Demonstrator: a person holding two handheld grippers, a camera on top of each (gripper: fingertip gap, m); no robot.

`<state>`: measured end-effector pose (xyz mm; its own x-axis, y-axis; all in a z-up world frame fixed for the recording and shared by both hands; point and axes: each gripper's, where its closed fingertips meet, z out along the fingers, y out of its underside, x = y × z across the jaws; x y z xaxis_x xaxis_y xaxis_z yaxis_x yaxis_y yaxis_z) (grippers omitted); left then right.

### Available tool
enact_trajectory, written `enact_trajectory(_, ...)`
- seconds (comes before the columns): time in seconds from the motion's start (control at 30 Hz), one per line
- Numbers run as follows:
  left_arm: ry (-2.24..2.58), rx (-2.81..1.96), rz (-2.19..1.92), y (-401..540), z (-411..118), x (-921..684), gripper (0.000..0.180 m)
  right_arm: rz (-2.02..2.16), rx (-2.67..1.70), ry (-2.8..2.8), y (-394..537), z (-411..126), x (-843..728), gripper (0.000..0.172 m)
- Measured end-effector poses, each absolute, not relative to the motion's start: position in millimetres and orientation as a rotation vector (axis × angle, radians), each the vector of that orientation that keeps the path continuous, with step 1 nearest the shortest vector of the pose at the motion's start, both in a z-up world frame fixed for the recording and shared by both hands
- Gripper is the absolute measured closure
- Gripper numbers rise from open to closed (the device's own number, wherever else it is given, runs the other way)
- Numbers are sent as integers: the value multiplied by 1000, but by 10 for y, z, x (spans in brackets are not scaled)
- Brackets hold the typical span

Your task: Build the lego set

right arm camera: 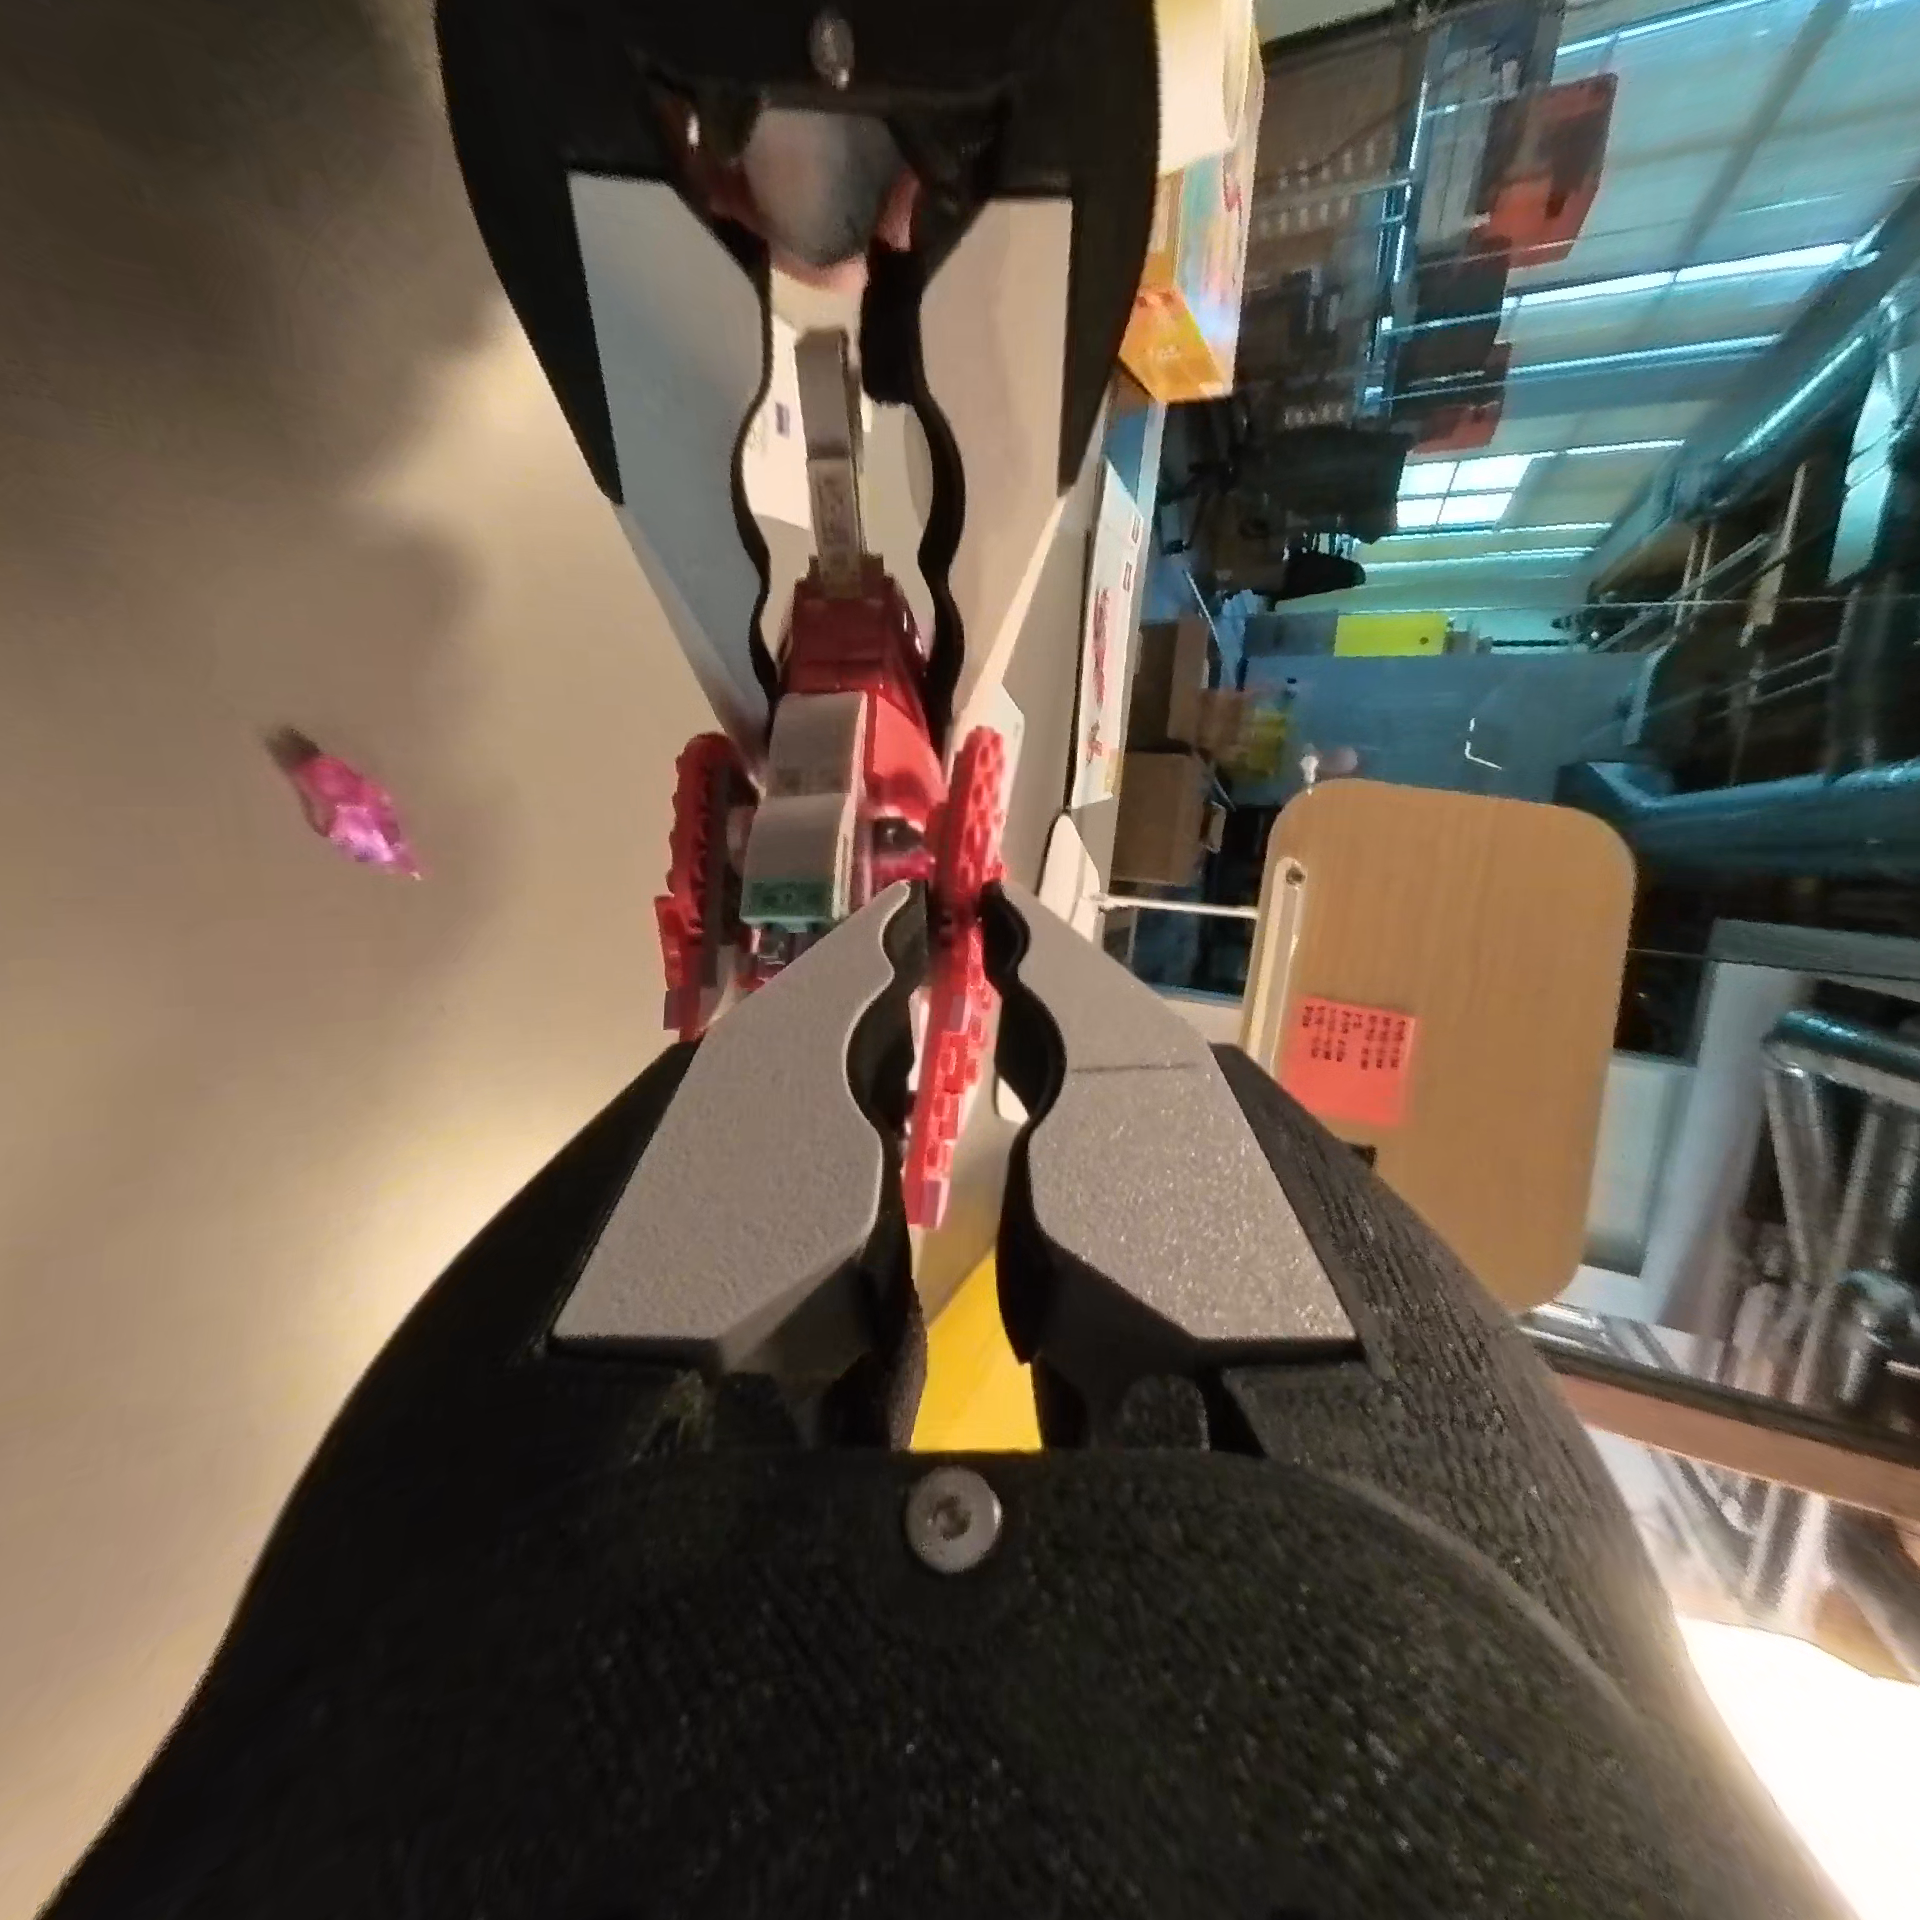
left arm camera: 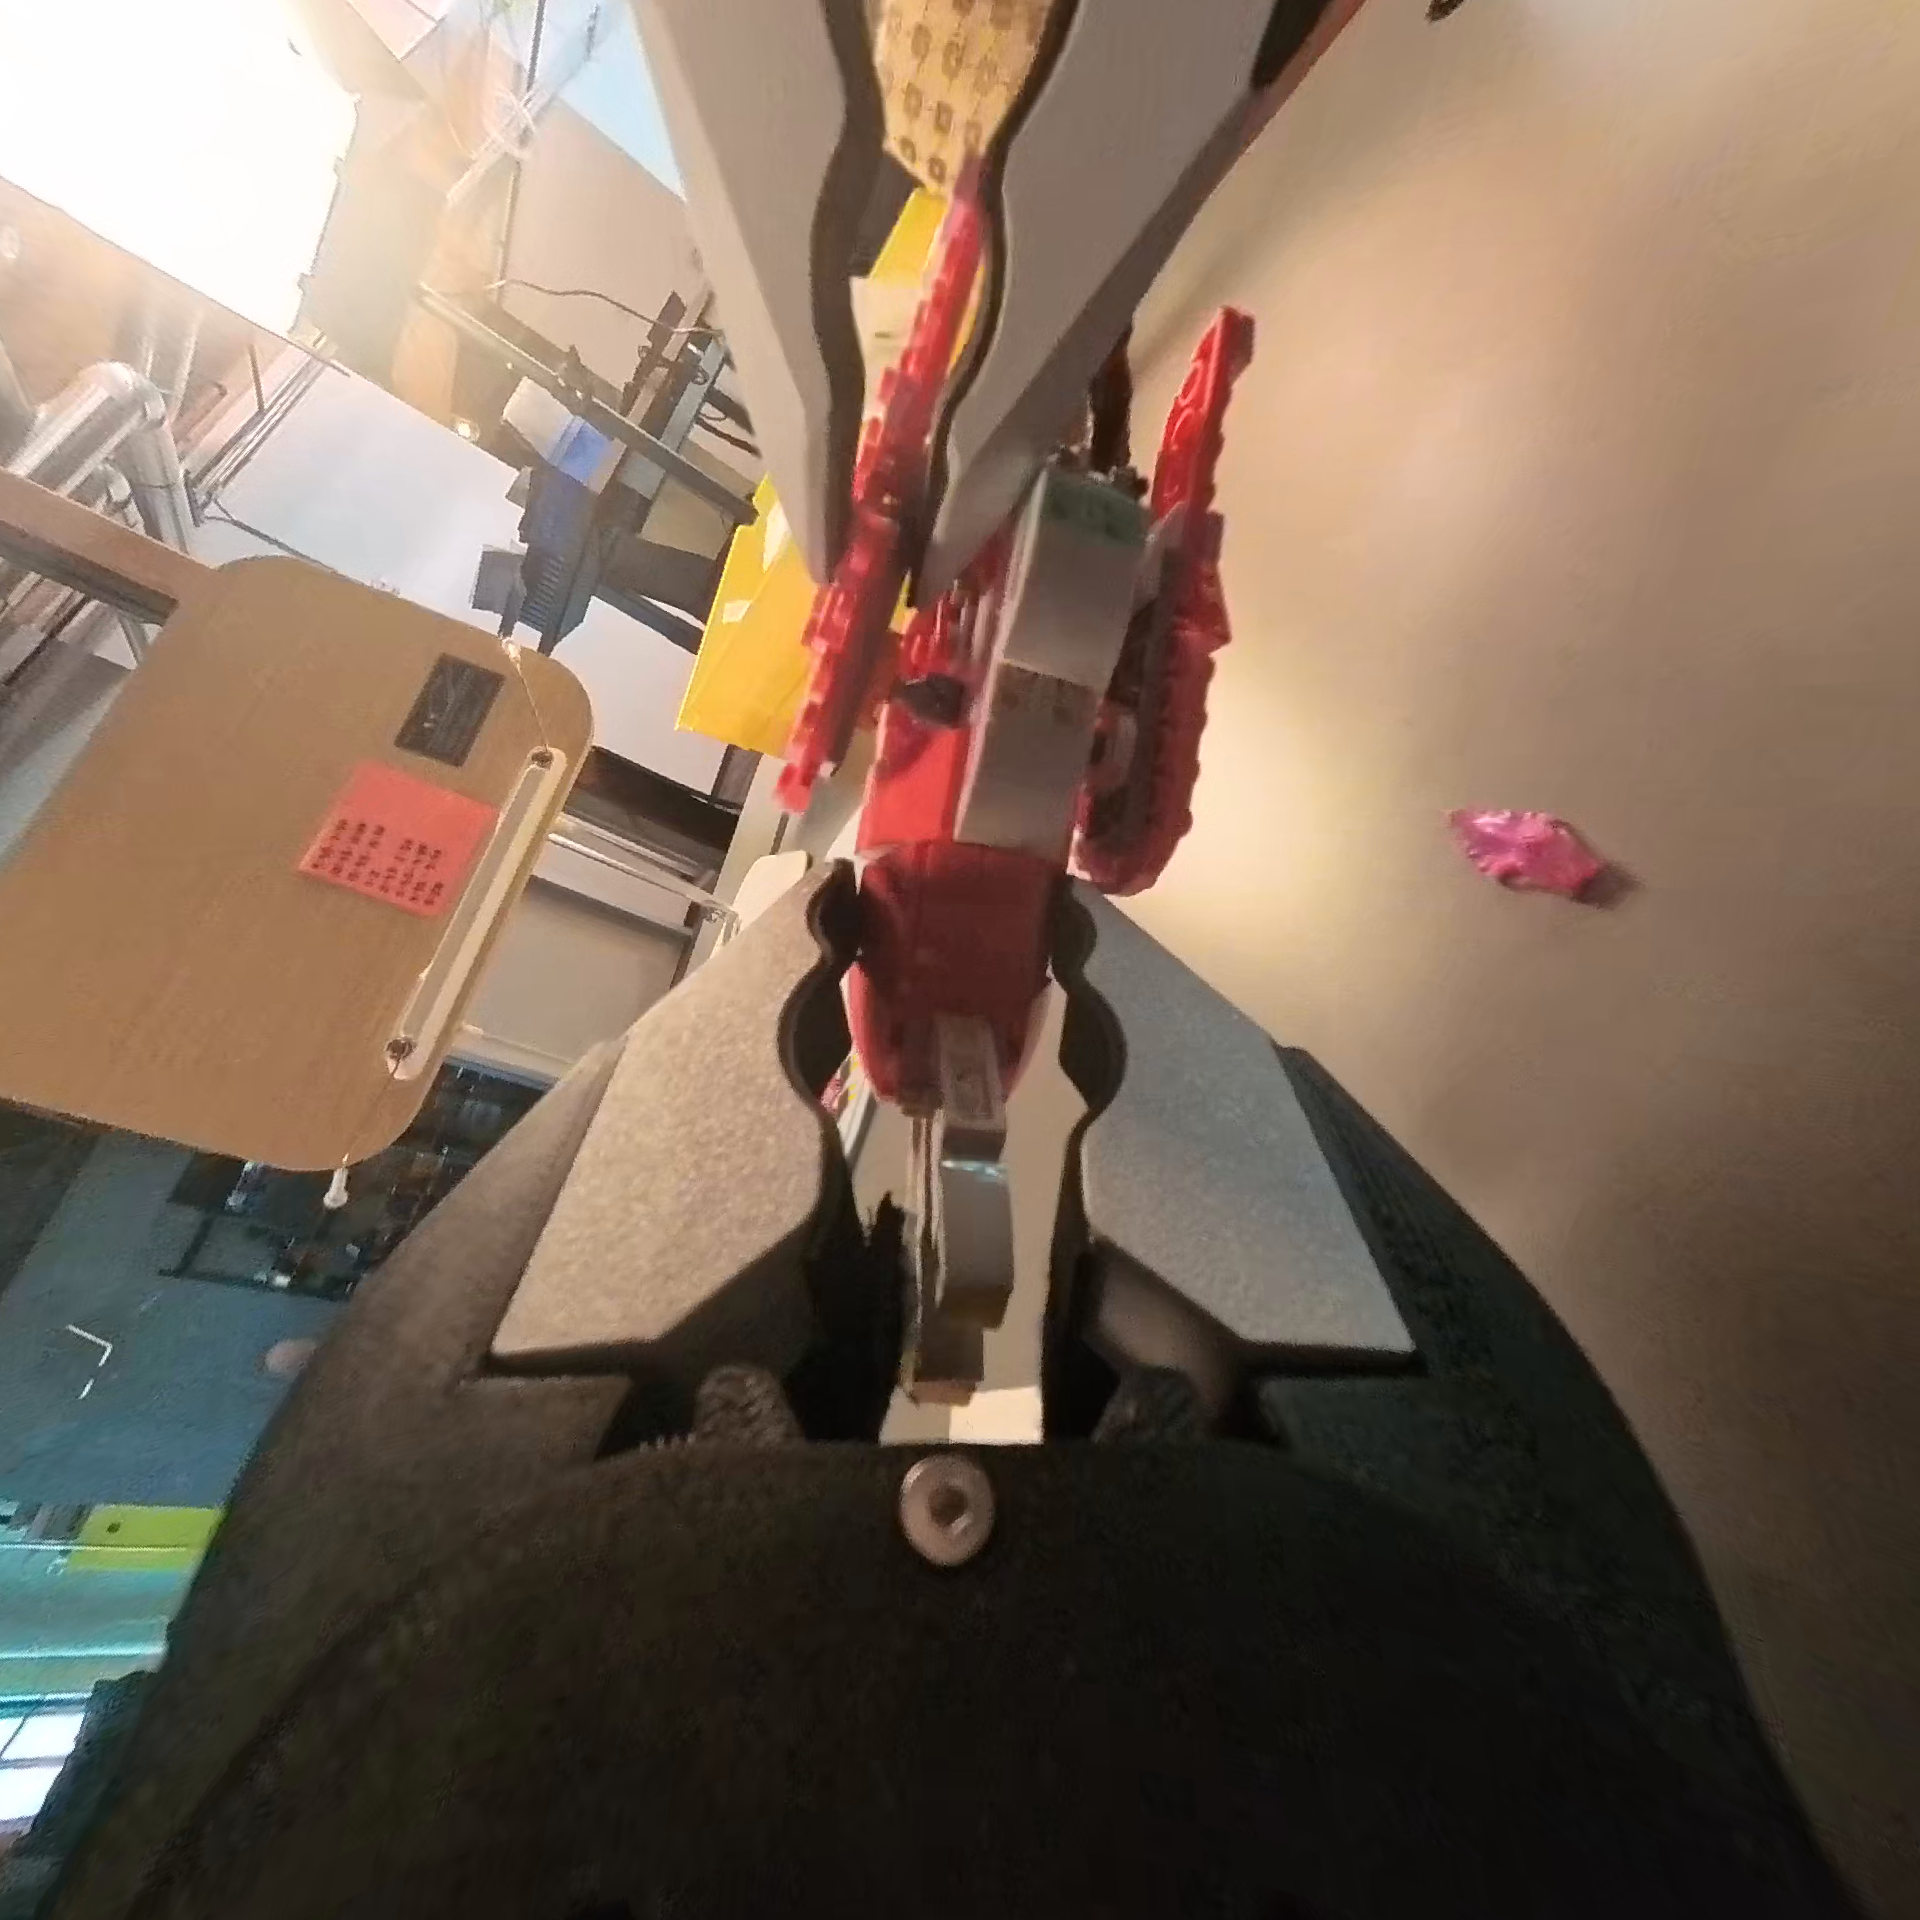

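Red brick-built model (left arm camera: 966,727) held in the air between both grippers. Left gripper (left arm camera: 951,914) fingers clamped on its dark-red body end; right gripper (right arm camera: 951,914) fingers clamped on a thin red wing plate (right arm camera: 961,997). Pink wrapper (left arm camera: 1527,852) lies on the tabletop (left arm camera: 1558,520) well apart.

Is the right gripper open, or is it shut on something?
Shut. The right gripper pinches a red studded wing of the red brick model between both fingertips.

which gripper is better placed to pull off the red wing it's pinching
Likely the right gripper: it grips the thin red wing. The left gripper clamps the red brick model's body, steadying it.
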<state>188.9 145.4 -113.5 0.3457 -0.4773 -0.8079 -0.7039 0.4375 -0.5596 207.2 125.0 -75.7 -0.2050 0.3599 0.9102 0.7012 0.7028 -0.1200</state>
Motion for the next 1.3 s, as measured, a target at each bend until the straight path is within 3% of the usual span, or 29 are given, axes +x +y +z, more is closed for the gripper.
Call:
enact_trajectory(0.23, 1296, -1198, 206, 1448, -1145, 1912, 144, -255, -987, -1804, 1284, -788, 2118, 164)
enact_trajectory(1.3, 1251, -1260, 145, 1504, -1121, 1845, 144, -527, -682, -1796, 1358, -740, 2056, 165)
